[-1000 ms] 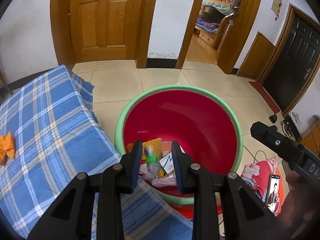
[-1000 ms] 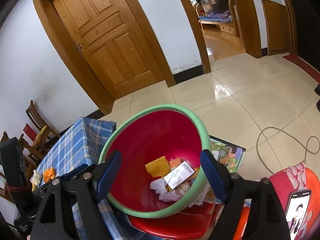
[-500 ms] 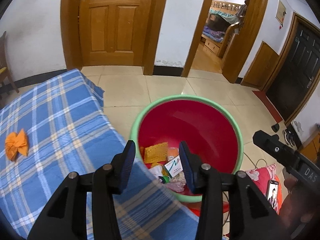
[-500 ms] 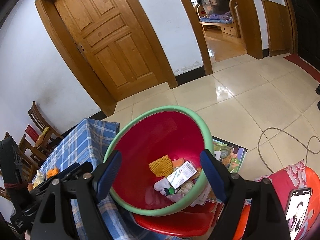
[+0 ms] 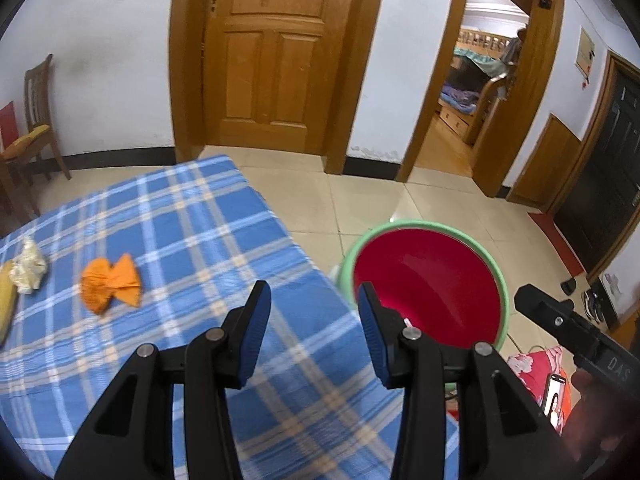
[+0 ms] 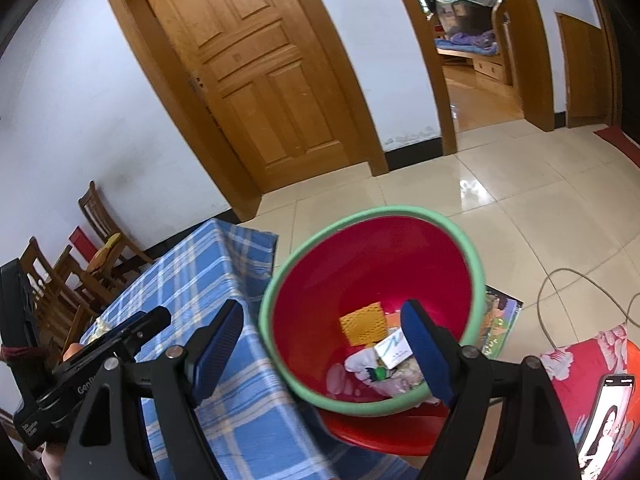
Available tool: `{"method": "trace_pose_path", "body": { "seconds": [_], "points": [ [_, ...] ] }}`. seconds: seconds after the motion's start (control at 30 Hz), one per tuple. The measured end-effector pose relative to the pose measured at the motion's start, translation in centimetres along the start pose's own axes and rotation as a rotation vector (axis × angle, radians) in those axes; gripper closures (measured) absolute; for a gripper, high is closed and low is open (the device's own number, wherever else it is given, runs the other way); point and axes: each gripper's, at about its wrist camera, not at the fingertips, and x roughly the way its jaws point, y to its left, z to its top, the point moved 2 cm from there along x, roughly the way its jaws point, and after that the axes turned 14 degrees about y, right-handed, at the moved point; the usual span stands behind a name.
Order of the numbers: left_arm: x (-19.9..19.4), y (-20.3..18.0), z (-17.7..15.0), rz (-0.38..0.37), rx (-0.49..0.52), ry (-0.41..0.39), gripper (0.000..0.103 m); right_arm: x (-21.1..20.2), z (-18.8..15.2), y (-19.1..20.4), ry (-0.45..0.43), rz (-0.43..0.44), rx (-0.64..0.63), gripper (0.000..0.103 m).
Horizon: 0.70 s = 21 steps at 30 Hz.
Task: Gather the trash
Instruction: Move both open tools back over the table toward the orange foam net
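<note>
A red bin with a green rim point(image 5: 424, 280) point(image 6: 372, 272) stands beside the table with the blue plaid cloth point(image 5: 180, 220) point(image 6: 192, 280). In the bin lie a yellow mesh piece point(image 6: 362, 322), a white card box point(image 6: 392, 348) and crumpled wrappers. An orange paper scrap point(image 5: 110, 282) and a white crumpled paper point(image 5: 28, 266) lie on the cloth. My left gripper point(image 5: 312, 300) hangs open above the table's near corner, nothing between its fingers. My right gripper point(image 6: 322, 312) is wide open and empty above the near rim of the bin.
Wooden chairs point(image 6: 96, 240) stand by the wall behind the table. A phone point(image 6: 604, 416) lies on a red floral cushion at the right. A cable point(image 6: 560, 280) loops on the tiled floor. A picture book point(image 6: 500, 316) lies under the bin.
My left gripper has drawn back from the bin, up and left over the table, with its jaws wider. A small green piece now lies in the bin. The right gripper rose slightly.
</note>
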Motion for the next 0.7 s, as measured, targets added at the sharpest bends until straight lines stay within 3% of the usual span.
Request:
{"method": "trace_pose_path", "body": {
  "seconds": [0.7],
  "points": [
    [-3.6, 11.5, -0.9, 0.128, -0.173, -0.052, 0.058, 3.1, 0.1, 8.4, 0.058, 0.048, -0.13, 0.02]
  ]
}}
